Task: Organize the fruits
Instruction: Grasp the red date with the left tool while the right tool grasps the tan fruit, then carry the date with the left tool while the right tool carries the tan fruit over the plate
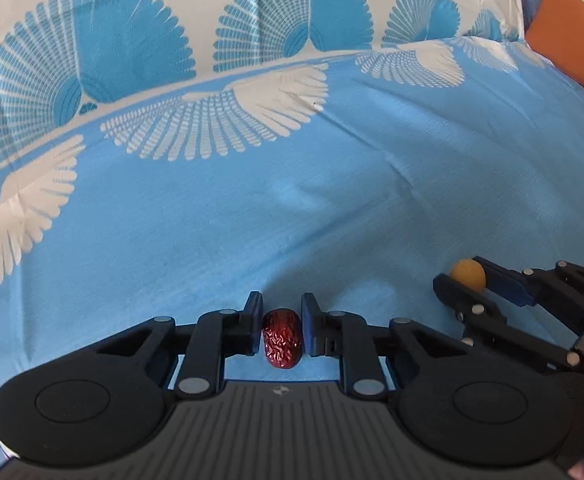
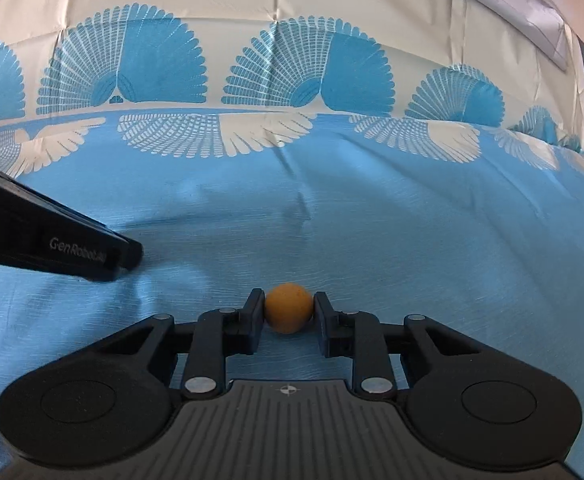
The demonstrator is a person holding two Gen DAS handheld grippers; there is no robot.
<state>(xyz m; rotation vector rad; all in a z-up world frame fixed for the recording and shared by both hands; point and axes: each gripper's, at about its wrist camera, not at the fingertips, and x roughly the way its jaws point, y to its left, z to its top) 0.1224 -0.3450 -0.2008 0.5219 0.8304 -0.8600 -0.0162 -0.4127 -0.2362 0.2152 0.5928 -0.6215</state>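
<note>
A dark red, wrinkled date (image 1: 282, 340) lies on the blue cloth, and the pads of my left gripper (image 1: 282, 307) press on both its sides, so the gripper is shut on it. A small round orange fruit (image 2: 288, 308) sits between the fingers of my right gripper (image 2: 288, 298), which is shut on it just above the cloth. In the left wrist view the right gripper (image 1: 463, 273) and its orange fruit (image 1: 469, 276) show at the lower right. The left tool's black housing (image 2: 64, 246) reaches in from the left of the right wrist view.
A blue and white sheet with a fan pattern (image 1: 332, 200) covers the whole soft surface, with a few wrinkles. An orange cushion (image 1: 572, 40) lies at the far right edge. Grey fabric (image 2: 532, 12) sits at the back right.
</note>
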